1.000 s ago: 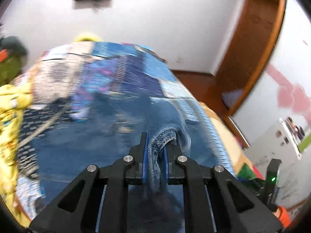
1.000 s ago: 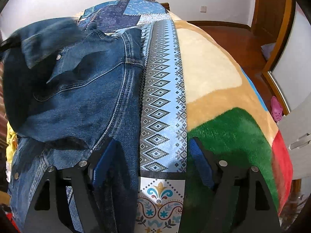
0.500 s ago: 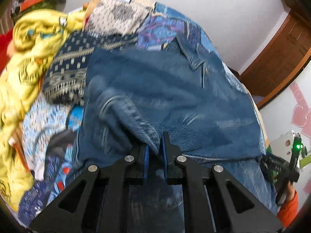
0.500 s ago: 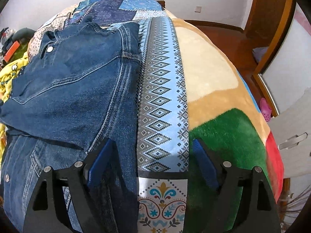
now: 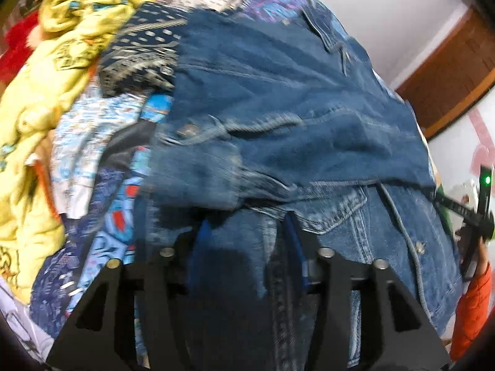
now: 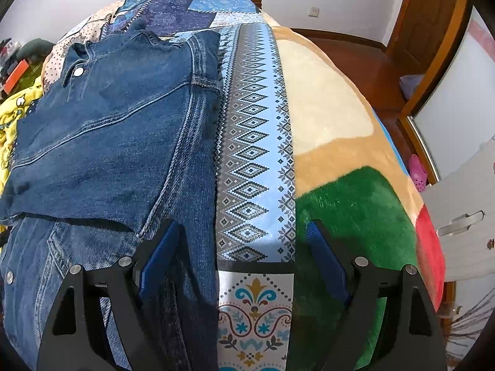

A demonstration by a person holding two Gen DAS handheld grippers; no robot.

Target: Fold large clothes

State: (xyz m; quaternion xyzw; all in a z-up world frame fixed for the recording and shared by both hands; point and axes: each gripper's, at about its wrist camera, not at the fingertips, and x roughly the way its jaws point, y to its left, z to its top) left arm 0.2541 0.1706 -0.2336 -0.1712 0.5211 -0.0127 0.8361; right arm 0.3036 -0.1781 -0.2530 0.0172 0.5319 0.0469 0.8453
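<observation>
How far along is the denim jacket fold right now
One sleeve side of the denim jacket already lies folded across its front. Nothing is in hand: the left gripper and right gripper are both open above it. The lower half remains uncovered, so more folds remain.

denim jacket (image 6: 117,142) coarse matt cloth; blanket (image 6: 355,216) plush fleece; quilt (image 6: 253,154) smooth printed cotton

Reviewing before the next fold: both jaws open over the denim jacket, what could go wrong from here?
1. The folded-over sleeve looks bunched, not flat; it may spring open or fold in lumpy.
2. The yellow garment lies beside the denim jacket; a left gripper regrasp there could snag it.
3. The right gripper straddles the jacket edge and patterned bedspread; closing might pinch bedding too.
</observation>
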